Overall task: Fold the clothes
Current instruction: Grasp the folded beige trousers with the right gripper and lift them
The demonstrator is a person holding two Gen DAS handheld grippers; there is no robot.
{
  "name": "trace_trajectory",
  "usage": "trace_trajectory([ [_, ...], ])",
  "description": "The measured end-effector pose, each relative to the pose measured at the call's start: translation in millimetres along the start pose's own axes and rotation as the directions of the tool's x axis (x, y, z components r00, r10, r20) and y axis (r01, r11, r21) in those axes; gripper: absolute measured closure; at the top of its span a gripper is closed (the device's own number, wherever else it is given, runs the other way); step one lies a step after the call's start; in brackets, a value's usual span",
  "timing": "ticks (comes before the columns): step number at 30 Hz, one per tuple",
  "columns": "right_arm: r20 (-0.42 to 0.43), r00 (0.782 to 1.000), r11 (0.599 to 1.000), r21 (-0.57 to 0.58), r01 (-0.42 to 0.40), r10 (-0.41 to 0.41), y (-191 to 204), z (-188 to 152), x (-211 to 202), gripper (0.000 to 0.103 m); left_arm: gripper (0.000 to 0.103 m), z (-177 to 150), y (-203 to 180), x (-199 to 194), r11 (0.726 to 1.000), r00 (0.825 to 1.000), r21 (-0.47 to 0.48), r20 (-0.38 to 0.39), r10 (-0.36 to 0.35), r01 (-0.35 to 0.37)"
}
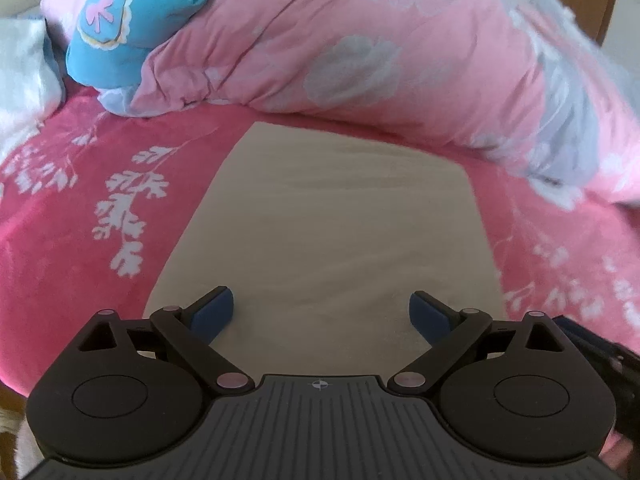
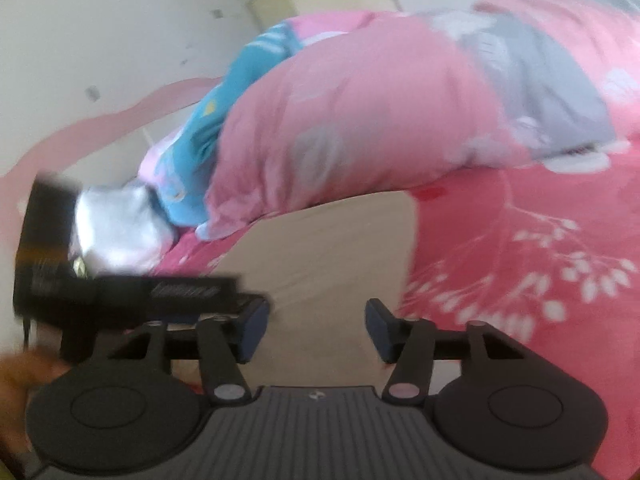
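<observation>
While both tools hang over the bed (image 1: pixel 60 208), a beige cloth (image 1: pixel 328 216) lies flat on the deep pink bedspread as a smooth rectangle with neat edges. Seen from the left wrist, the left tool (image 1: pixel 321 312) sits at 6 o'clock above the cloth's near end, its blue pads (image 1: pixel 212 314) spread wide apart with nothing between them and only bare cloth showing in the gap. Seen from the right wrist, which is blurred, the right tool (image 2: pixel 317 330) stands partly open over the cloth (image 2: pixel 328 264) near its right edge, holding nothing; whether its pads touch the fabric I cannot tell. At 9 o'clock in that view the black body of the left tool (image 2: pixel 120 296) shows. Beyond the cloth, at 12 to 1 o'clock, a pale pink quilt (image 1: pixel 360 52) with grey flowers is heaped up, its near edge lying close to the cloth's far edge. A blue cushion (image 1: pixel 120 28) lies at 11 o'clock beside the quilt, and a white bundle (image 1: pixel 24 68) rests at 10 o'clock.
</observation>
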State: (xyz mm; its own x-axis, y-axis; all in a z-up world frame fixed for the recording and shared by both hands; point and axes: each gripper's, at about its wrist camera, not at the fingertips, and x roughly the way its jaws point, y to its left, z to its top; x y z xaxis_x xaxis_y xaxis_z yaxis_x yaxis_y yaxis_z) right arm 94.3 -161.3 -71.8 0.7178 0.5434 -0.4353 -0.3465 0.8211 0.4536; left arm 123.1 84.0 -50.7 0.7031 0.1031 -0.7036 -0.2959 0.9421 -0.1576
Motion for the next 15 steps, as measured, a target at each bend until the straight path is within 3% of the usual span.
trace_trajectory([
  [5,-0.101,0.995,0.981,0.192,0.001,0.019,-42.7,18.4,2.3,0.037,0.003,2.8,27.4,-31.2,0.995,0.985,0.010,0.142,-0.098,0.098],
  [8,-0.161,0.984,0.950,0.311,-0.025,0.079,-66.6,23.3,14.5,0.035,0.001,15.4,56.6,-32.5,0.995,0.984,0.010,0.148,-0.103,0.102],
  [12,-0.243,0.956,0.903,0.428,-0.045,0.163,-87.6,25.9,39.8,0.031,0.001,33.5,104.7,-0.9,0.980,0.983,-0.069,0.006,-0.186,0.186],
  [15,-0.291,0.932,0.877,0.478,-0.057,0.219,-94.1,26.0,61.9,0.029,0.002,38.9,123.8,26.0,0.952,0.953,-0.133,-0.093,-0.288,0.275],
])
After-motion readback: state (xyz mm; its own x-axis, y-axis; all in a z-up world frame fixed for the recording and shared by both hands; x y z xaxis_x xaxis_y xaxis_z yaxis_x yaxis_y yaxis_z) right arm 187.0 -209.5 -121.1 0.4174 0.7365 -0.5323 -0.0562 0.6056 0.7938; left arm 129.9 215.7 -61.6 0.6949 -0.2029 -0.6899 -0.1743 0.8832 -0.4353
